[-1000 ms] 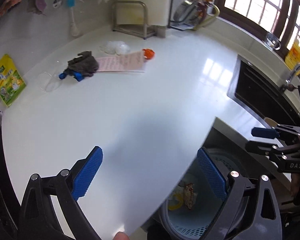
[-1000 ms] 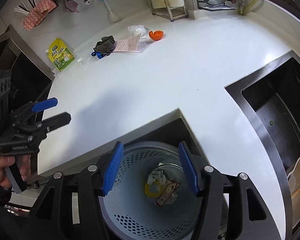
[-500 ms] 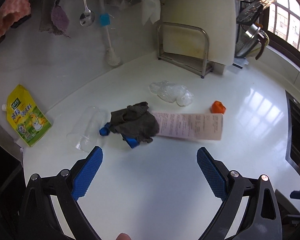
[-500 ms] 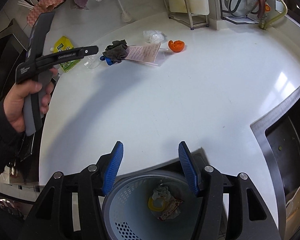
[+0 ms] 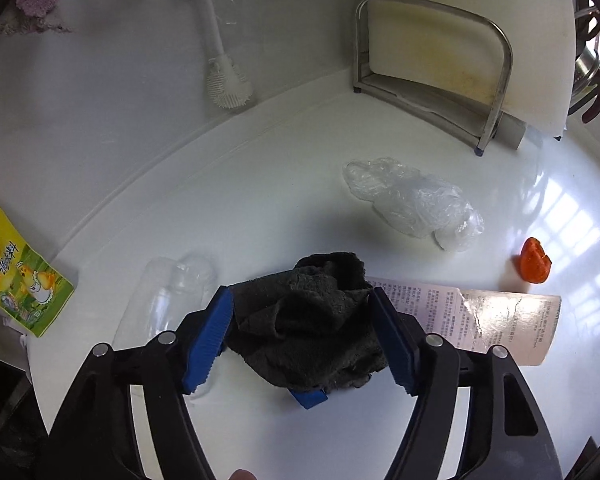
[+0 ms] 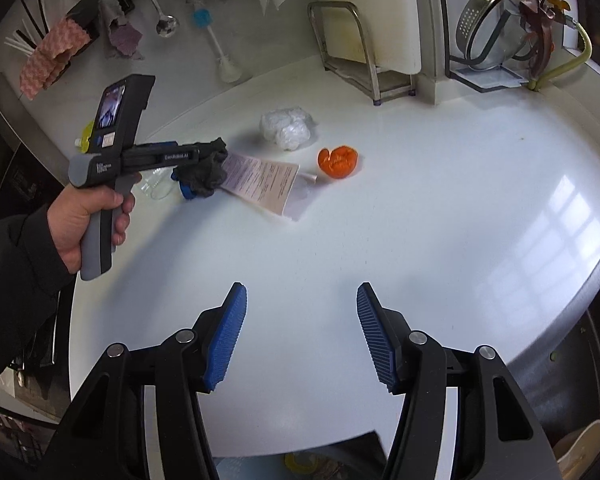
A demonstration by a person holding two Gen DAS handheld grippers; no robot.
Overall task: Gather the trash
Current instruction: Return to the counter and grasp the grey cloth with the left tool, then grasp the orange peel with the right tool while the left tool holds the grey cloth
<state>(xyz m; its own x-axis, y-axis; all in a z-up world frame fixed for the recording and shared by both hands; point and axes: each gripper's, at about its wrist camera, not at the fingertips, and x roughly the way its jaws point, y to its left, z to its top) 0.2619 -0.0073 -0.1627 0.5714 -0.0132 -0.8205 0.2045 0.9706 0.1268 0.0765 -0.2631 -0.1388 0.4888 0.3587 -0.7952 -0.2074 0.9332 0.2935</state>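
The left gripper (image 5: 300, 340), jaws wide, is straddling the dark crumpled rag (image 5: 308, 328) lying on the worktop (image 5: 260, 184); soft and light, it probably bunches best pinched mid-heap, while the right gripper (image 6: 300, 336) is hanging open nearer.

— How was the light?
— Bright daylight from the right. Window glare lay on the white counter (image 6: 460, 208) and on the paper sheet (image 5: 496, 316).
— Sharpness?
— Centres were crisp. Fisheye bending curved the edges, and the corners went black.
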